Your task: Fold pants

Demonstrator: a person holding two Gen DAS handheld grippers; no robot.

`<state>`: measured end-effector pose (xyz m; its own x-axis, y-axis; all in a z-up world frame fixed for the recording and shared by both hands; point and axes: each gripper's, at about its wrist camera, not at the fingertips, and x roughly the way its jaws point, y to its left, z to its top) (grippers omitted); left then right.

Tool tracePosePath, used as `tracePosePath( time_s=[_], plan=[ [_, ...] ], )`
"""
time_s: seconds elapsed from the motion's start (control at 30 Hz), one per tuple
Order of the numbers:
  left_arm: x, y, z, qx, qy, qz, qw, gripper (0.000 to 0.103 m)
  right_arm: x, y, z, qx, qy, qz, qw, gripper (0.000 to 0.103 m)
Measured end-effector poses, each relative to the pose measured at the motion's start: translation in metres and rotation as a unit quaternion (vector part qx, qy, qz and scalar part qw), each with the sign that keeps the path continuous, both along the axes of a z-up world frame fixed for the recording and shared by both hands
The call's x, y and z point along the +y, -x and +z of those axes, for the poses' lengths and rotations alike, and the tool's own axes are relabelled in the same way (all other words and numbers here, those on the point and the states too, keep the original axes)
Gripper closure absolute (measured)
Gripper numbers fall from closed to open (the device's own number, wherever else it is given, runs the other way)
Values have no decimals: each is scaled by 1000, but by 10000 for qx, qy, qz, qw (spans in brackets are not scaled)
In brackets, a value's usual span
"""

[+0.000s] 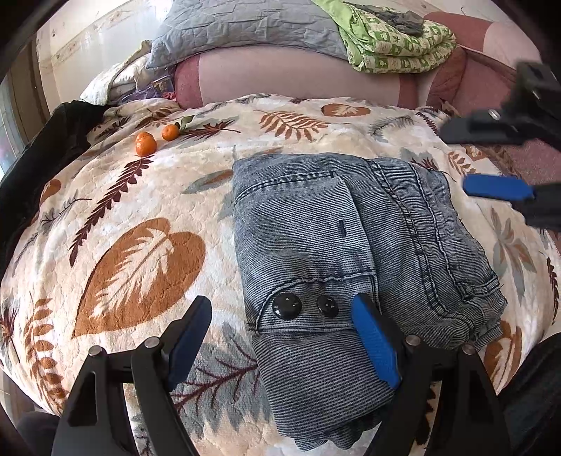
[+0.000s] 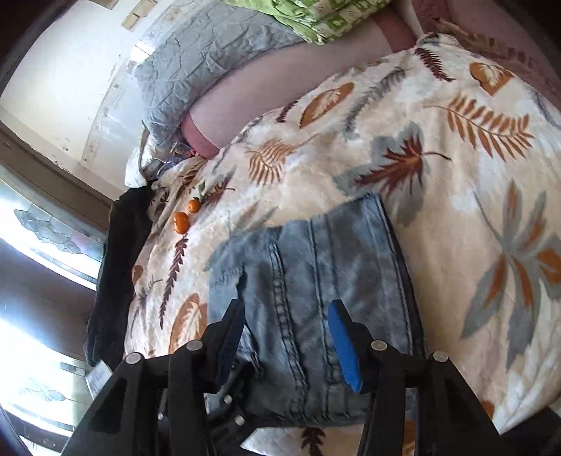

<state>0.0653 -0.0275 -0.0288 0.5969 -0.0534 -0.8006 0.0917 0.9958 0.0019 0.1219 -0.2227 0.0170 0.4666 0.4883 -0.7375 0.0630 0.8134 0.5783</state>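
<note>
Blue-grey denim pants point(image 1: 350, 252) lie folded into a compact bundle on a leaf-patterned blanket point(image 1: 140, 245), waistband with two black buttons point(image 1: 286, 306) toward me. My left gripper point(image 1: 280, 319) is open just above the near end of the bundle, holding nothing. My right gripper point(image 1: 491, 161) shows at the right edge, open, apart from the pants. In the right wrist view the right gripper point(image 2: 285, 322) is open over the pants point(image 2: 333, 280), empty.
Two oranges point(image 1: 145, 143) lie at the blanket's far left, also in the right wrist view point(image 2: 181, 221). A grey quilt point(image 1: 245, 31) and a green patterned blanket point(image 1: 396, 45) are piled on a pink bolster behind. A dark garment point(image 1: 42, 158) lies along the left edge.
</note>
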Motion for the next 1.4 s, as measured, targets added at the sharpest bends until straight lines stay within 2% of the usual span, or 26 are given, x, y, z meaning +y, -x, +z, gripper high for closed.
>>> tracePosePath(
  time_s=[0.07, 0.13, 0.2, 0.23, 0.47, 0.53, 0.57, 0.63, 0.7, 0.8, 0.83, 0.87, 0.9, 0.93, 1.03, 1.13, 1.17, 1.2, 1.23, 1.3, 1.4],
  plan=[
    [1, -1, 0, 22, 18, -10, 10000, 20, 5, -26, -8, 79, -136, 151, 9998, 45],
    [1, -2, 0, 39, 21, -15, 10000, 20, 2, -46, -29, 278, -212, 191, 9992, 42],
    [0, -3, -1, 70, 46, -27, 10000, 20, -4, -62, -71, 1006, 347, -26, 9943, 40],
    [-1, -3, -1, 73, 20, -17, 10000, 20, -11, -61, -85, 1116, 195, -126, 9935, 43],
    [0, -2, 0, 40, -2, -5, 10000, 20, -15, -20, -43, 511, 71, 126, 9986, 41],
    [-1, -3, 0, 58, -3, 18, 10000, 20, -13, -8, -53, 602, 408, 139, 9973, 28],
    [-2, -3, 0, 66, -29, 16, 10000, 20, -12, -6, -64, 716, 558, 251, 9956, 28],
    [-4, -1, 1, 22, -127, 10, 9999, 20, -11, 2, -58, 495, 735, 316, 9956, 29],
    [-4, -2, 1, 41, -137, 11, 9999, 20, -8, 8, -44, 447, 639, 321, 9964, 29],
    [-2, -2, 1, 75, -101, 42, 9999, 20, -10, 30, -24, 40, 393, 280, 9988, 28],
    [-3, -2, 1, 69, -107, 44, 9999, 20, -9, 37, -28, 52, 462, 323, 9984, 27],
    [-3, -2, 1, 66, -110, 30, 9999, 20, -7, 40, -42, 278, 632, 387, 9969, 27],
    [-4, -3, 1, 102, -114, 16, 9999, 20, -9, 41, -62, 523, 579, 459, 9959, 26],
    [-4, -3, 1, 85, -136, 40, 9999, 20, -11, 45, -64, 306, 544, 442, 9971, 27],
    [-5, -4, 2, 117, -194, 8, 9997, 20, -14, 48, -42, 288, 438, 357, 9980, 27],
    [-4, -4, 2, 137, -188, 17, 9997, 20, -13, 54, -17, -208, 370, 451, 9981, 27],
    [-4, -4, 2, 134, -179, 26, 9997, 20, -12, 55, -20, -213, 424, 532, 9975, 26],
    [-4, -4, 2, 135, -164, 30, 9998, 20, -11, 54, -34, -6, 495, 604, 9969, 23],
    [-5, -4, 1, 179, -157, 17, 9997, 20, -10, 52, -57, 388, 464, 678, 9959, 22],
    [-5, -3, 2, 130, -215, 22, 9997, 20, -12, 61, -55, 16, 419, 664, 9969, 22],
    [-5, -4, 2, 155, -214, 21, 9996, 20, -22, 63, -41, -126, 65, 470, 9988, 22]
  ],
)
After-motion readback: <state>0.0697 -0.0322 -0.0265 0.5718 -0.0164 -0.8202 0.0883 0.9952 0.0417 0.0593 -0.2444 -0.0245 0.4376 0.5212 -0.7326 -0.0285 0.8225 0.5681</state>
